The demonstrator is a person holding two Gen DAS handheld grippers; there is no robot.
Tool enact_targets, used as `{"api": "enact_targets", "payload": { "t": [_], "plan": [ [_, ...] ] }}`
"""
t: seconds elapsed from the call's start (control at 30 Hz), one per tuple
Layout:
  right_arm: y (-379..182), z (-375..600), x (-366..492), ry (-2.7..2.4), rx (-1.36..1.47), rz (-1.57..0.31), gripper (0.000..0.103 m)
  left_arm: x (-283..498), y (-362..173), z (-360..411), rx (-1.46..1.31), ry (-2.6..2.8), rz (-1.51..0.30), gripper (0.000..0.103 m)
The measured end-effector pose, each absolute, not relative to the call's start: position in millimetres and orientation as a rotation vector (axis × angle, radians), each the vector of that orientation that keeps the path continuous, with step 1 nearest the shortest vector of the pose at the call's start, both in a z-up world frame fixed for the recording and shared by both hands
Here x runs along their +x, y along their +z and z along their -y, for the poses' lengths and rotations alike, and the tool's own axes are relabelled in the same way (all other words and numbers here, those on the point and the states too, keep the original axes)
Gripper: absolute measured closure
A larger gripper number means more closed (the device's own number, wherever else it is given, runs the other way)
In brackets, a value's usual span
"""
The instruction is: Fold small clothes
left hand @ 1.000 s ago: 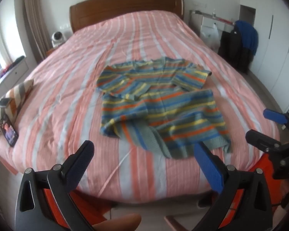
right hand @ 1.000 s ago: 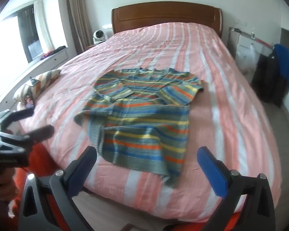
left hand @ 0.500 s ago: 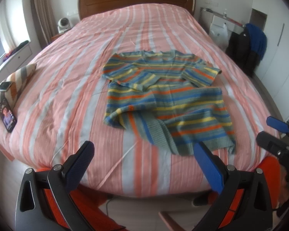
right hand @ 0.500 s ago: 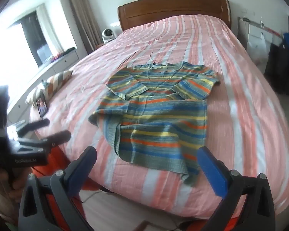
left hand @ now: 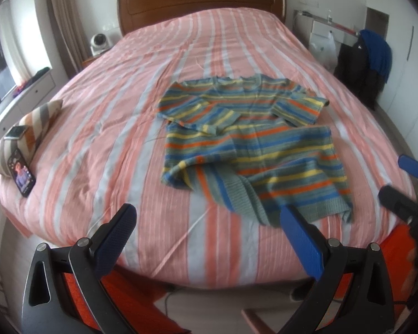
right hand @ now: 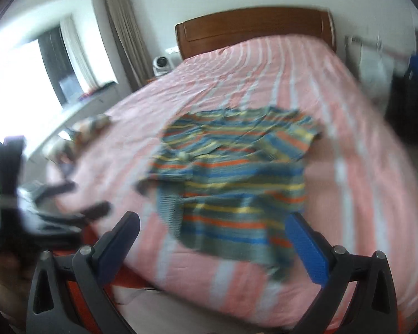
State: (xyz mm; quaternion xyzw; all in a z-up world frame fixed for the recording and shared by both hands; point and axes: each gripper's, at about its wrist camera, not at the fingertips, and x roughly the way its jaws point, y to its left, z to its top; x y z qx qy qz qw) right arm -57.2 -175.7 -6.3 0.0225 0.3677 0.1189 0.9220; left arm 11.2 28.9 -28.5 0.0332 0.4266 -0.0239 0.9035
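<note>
Sweater (left hand: pixel 248 144), striped, half-folded, hem rumpled

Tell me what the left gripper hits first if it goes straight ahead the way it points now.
Most likely the pink striped bedspread near the foot of the bed. The left gripper, jaws open and empty, aims at bare cover just short of the striped sweater, whose hem lies slightly to its right. Depth is uncertain.

Sweater (left hand: pixel 248 144) mid-bed (left hand: pixel 97 128), near foot edge; pillow (left hand: pixel 28 128) w/ phone (left hand: pixel 21 172) far left; headboard (left hand: pixel 200 2) behind.
</note>
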Motion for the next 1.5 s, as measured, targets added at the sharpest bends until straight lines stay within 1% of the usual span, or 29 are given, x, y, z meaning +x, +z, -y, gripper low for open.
{"api": "enact_targets", "payload": {
  "t": [0.07, 0.2, 0.47, 0.73, 0.97, 1.5],
  "plan": [
    [-11, 169, -57, 0.234, -0.008, -0.777, 0.000, 12, -29, -29, 0.058, -0.066, -0.881, 0.000],
    [-17, 169, -53, 0.212, -0.019, -0.831, 0.000, 11, -30, -30, 0.060, -0.059, -0.884, 0.000],
    [-7, 178, -58, 0.149, -0.055, -0.780, 0.000, 13, -33, -32, 0.041, -0.037, -0.894, 0.000],
    [-18, 167, -58, 0.191, -0.085, -0.820, 0.000, 12, -32, -30, 0.055, -0.029, -0.888, 0.000],
    [-18, 172, -60, 0.221, -0.027, -0.817, 0.000, 12, -32, -28, 0.057, -0.032, -0.886, 0.000],
    [-22, 168, -58, 0.199, -0.043, -0.820, 0.000, 12, -27, -27, 0.067, -0.026, -0.874, 0.000]
  ]
}}
